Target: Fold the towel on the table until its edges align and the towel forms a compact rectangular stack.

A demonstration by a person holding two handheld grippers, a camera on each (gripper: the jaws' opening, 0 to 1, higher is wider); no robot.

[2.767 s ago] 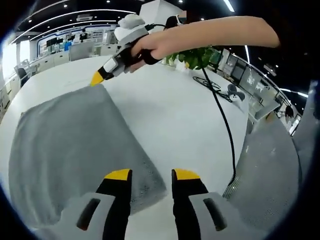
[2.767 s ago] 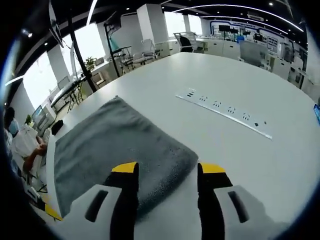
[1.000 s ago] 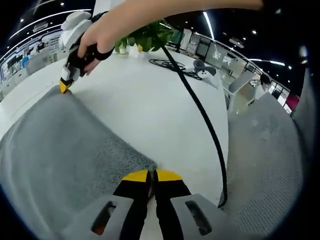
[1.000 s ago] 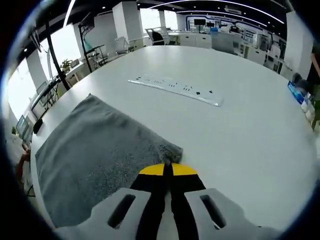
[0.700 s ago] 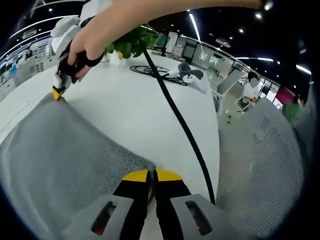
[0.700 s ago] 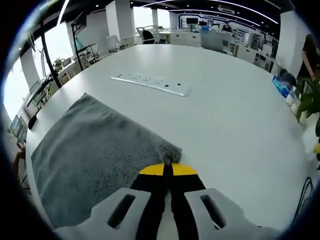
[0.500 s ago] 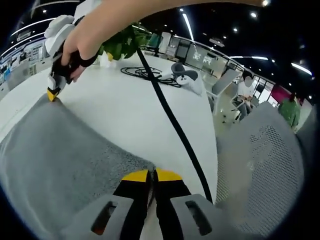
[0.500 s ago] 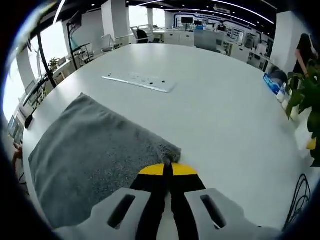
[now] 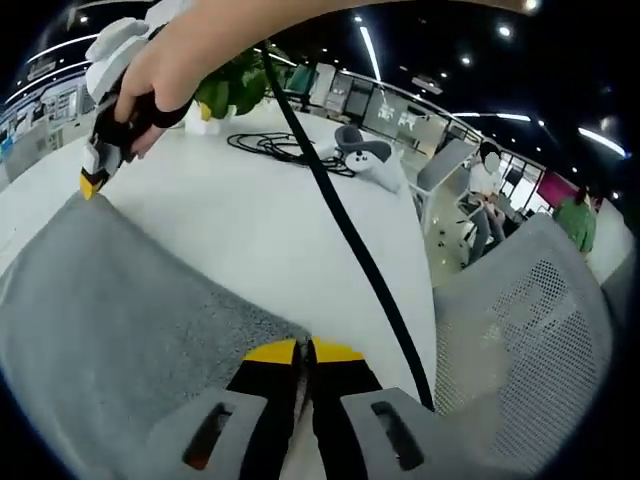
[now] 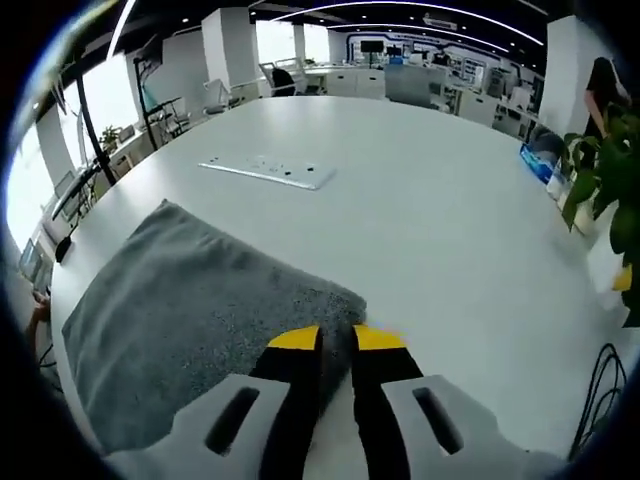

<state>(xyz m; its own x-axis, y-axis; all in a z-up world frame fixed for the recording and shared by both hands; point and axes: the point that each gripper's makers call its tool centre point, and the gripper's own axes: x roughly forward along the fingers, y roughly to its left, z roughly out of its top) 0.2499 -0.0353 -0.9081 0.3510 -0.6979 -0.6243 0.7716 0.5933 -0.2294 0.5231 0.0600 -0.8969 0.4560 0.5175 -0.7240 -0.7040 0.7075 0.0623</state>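
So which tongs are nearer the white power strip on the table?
Right. The right tongs sit at the towel corner facing the power strip; the left tongs pinch the opposite corner, beside the cable.

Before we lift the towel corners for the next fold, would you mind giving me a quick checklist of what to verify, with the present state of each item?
1. Left claw shut on its corner of the towel: ok, the tips are pressed together at the edge.
2. Right claw holding its corner: not ok, there is a gap between the tips and the corner lies flat.
3. Towel lying flat on the table: ok, no bunching seen.
4. Black cable off the towel: ok, it runs beside the left claw over bare table.
5. Power strip out of the fold path: ok, it lies apart from the towel.
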